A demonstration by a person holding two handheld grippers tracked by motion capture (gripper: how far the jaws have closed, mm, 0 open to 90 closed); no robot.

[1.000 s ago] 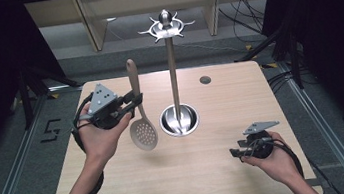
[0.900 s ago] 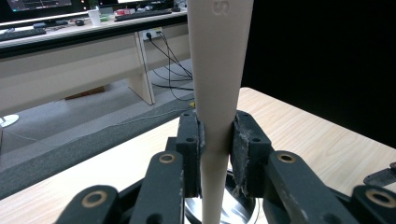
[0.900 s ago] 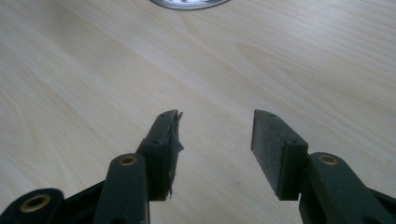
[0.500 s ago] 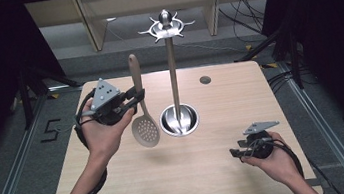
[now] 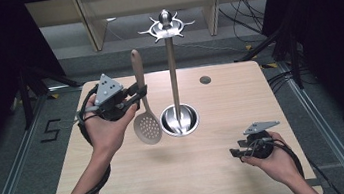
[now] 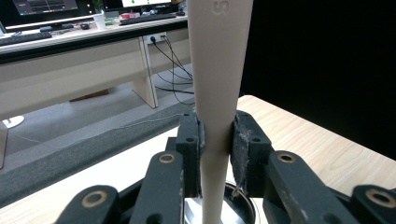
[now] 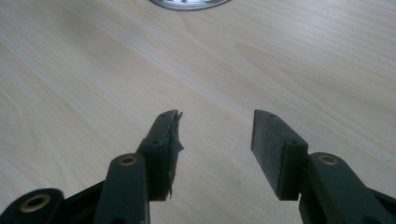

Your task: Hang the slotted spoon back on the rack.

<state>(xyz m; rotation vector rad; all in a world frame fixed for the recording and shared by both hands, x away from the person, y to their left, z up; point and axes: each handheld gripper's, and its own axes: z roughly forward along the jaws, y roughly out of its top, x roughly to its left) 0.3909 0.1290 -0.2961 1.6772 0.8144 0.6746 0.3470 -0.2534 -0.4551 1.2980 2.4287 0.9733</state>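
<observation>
Slotted spoon (image 5: 144, 111) raised higher, left gripper (image 5: 135, 93) clamping handle

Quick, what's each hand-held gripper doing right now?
Left hand-held gripper: closed on the beige slotted spoon's handle, held upright.
Right hand-held gripper: open, empty, over the wooden table.

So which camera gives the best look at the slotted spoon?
The high view: the whole slotted spoon shows, handle up, perforated bowl down, held by the left hand-held gripper. The left gripper view shows its clamped handle; the right gripper view shows table.
</observation>
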